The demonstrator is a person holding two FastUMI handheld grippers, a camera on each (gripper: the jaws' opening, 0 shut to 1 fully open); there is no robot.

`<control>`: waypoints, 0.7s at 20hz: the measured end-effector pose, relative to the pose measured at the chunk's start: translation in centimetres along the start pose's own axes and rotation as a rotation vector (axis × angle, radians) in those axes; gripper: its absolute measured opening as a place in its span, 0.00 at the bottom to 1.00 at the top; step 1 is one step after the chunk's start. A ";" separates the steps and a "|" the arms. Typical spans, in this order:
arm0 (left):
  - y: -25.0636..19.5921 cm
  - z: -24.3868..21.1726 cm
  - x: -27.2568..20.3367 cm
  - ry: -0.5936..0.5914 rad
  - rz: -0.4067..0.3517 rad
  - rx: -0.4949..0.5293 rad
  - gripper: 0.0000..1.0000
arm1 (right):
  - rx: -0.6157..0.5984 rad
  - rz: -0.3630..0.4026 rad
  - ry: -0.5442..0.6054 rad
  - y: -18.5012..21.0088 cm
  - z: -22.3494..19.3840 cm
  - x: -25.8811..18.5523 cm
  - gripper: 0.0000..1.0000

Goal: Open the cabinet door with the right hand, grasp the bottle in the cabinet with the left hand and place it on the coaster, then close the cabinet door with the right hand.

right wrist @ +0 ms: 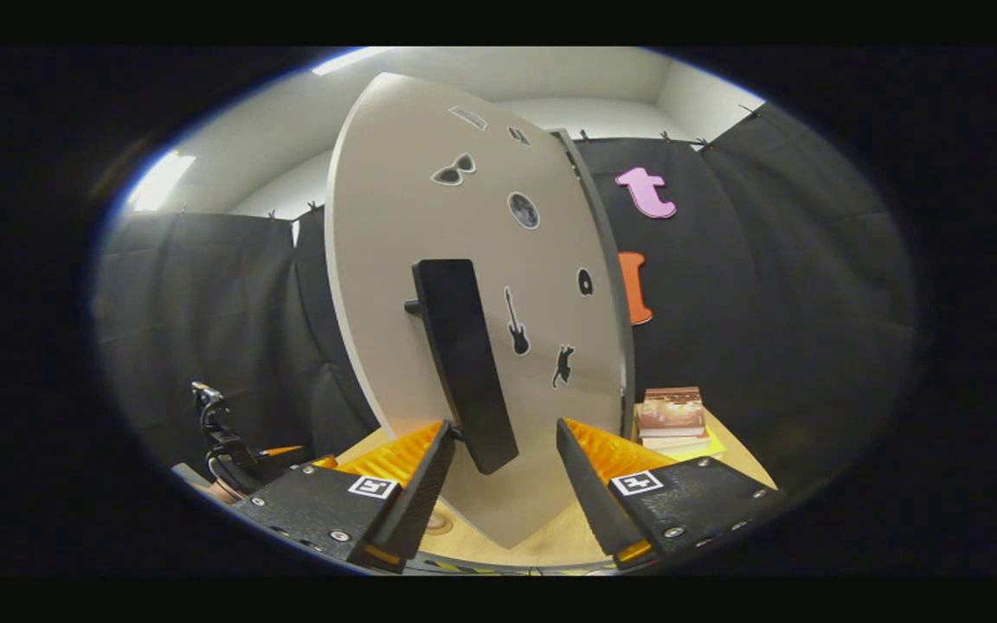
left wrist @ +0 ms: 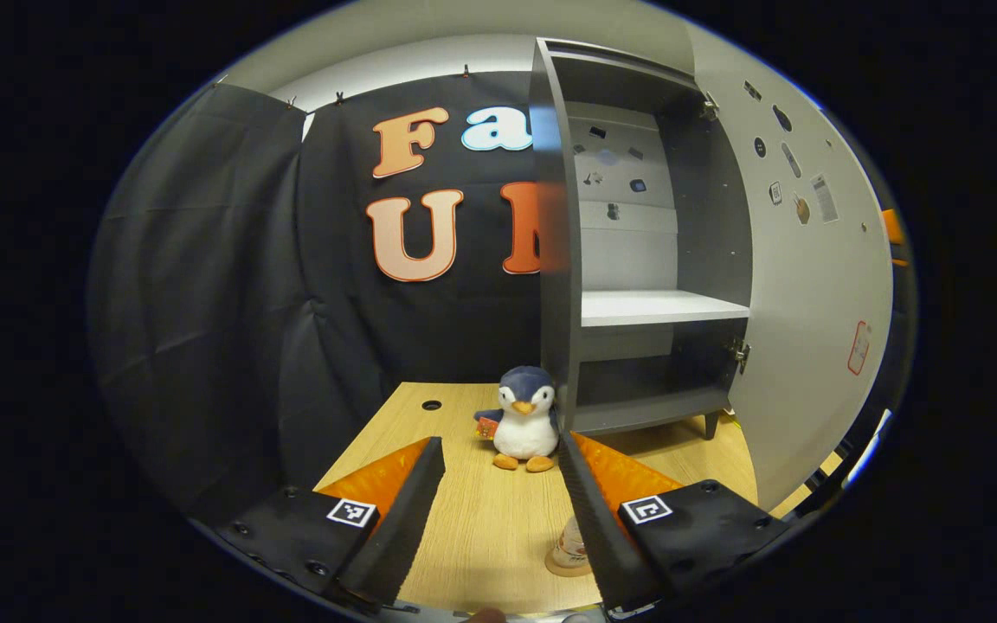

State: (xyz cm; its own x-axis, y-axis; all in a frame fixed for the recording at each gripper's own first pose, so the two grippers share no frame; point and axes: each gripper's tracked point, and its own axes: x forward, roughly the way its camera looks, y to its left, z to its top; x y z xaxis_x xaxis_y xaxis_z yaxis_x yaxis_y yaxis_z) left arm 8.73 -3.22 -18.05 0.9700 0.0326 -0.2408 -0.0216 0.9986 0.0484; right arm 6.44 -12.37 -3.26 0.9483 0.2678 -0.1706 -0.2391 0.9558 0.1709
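Observation:
The grey cabinet (left wrist: 637, 260) stands open on the wooden table, its pale door (left wrist: 810, 285) swung out to the right. Low in the left gripper view, a small clear bottle (left wrist: 569, 543) stands on a round coaster (left wrist: 559, 568), partly hidden behind one finger. My left gripper (left wrist: 499, 443) is open above the table with nothing between its fingers. In the right gripper view the door (right wrist: 429, 216) faces me with its black handle (right wrist: 464, 363). My right gripper (right wrist: 504, 427) is open, its fingers on either side of the handle's lower end.
A plush penguin (left wrist: 524, 424) sits on the table (left wrist: 464, 519) in front of the cabinet's left wall. A stack of books (right wrist: 673, 417) lies to the right of the door. The other gripper (right wrist: 226, 454) shows low at the left in the right gripper view.

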 end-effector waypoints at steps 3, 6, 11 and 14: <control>1.4 0.4 0.3 -0.011 0.031 -0.007 0.88 | -0.030 0.036 -0.015 2.3 0.1 2.0 0.82; 2.9 0.4 0.5 -0.008 0.060 -0.014 0.88 | -0.028 0.069 -0.022 3.6 -0.1 4.9 0.85; 5.1 1.8 0.5 -0.028 0.101 -0.029 0.88 | -0.075 0.101 -0.049 5.5 -0.3 9.2 0.93; 6.4 3.0 0.7 -0.049 0.123 -0.038 0.88 | -0.085 0.109 -0.058 6.2 -0.5 11.1 0.94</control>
State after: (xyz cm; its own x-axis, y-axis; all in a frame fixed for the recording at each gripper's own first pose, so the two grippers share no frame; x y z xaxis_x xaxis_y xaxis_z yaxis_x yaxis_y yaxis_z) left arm 10.00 3.04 -14.95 0.9702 0.1537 -0.1873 -0.1492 0.9881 0.0378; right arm 15.38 -3.44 -4.54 0.9256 0.3656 -0.0984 -0.3561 0.9289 0.1019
